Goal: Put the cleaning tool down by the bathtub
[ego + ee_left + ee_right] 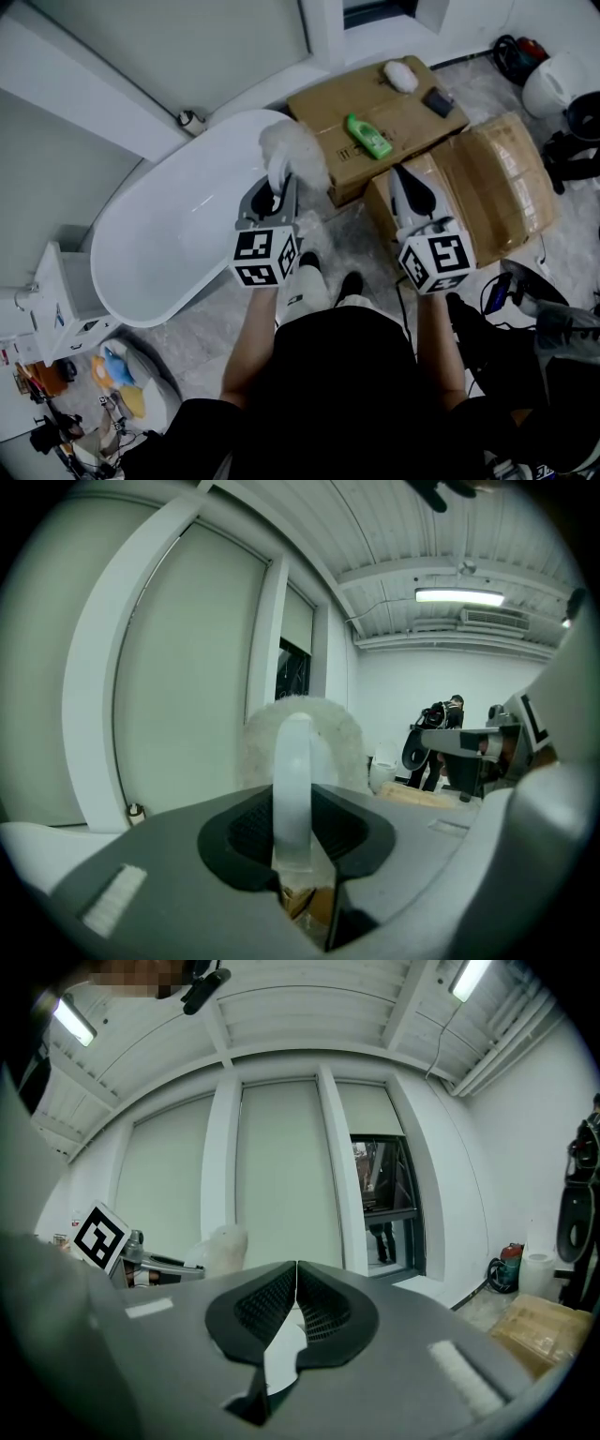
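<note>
By the bathtub (169, 234), the left gripper (279, 190) pinched the probably light, fluffy cleaning tool (289, 150) by its stiff handle; the right gripper (403, 186) was closed, empty.

White bathtub (178, 234), apparently white cleaning tool (289, 150)

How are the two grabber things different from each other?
The left gripper is clamped on the fluffy white cleaning tool by its clear handle; the right gripper holds nothing. The left gripper's jaws stand apart around that handle; the right gripper's jaws are pressed together. In the head view the left gripper shows over the bathtub's end, the right gripper over a cardboard box. Both are grey and carry a marker cube.
</note>
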A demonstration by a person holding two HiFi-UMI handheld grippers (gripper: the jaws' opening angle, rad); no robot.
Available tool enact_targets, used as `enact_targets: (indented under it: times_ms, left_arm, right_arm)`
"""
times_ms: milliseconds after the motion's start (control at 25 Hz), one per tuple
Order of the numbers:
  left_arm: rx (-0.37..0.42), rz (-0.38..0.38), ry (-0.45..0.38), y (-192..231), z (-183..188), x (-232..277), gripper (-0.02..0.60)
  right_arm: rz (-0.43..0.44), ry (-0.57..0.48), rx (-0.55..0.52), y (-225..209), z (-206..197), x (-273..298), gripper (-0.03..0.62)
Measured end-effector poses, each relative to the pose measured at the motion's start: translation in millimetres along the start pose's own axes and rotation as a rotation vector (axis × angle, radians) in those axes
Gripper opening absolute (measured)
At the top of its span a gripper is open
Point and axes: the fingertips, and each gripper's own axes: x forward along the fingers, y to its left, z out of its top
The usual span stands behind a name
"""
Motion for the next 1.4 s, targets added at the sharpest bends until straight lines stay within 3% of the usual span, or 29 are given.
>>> enact_targets:
  times_ms: [200,600,1040,1400]
  left_arm:
    - [-0.031,-0.05,-0.02,4,-1,14,0.086]
    - [-0.042,-0.075,0.05,38,-9,66,0.086]
    - [-0.046,-0.152,0.072,90,13,164,0.086]
    - [-0.039,-0.221,0.129,127,9,224,0.086]
  right_arm:
    - [0.001,0.019,-0.007,-1,-3,12,0.011]
    - [-0.058,0.069,-0.011,-19,-2,58,0.011]
    - [-0.135,0.1,-0.024,-43,11,149,0.011]
    - [-0.22,0.121,-0.006,-47,7,197,0.011]
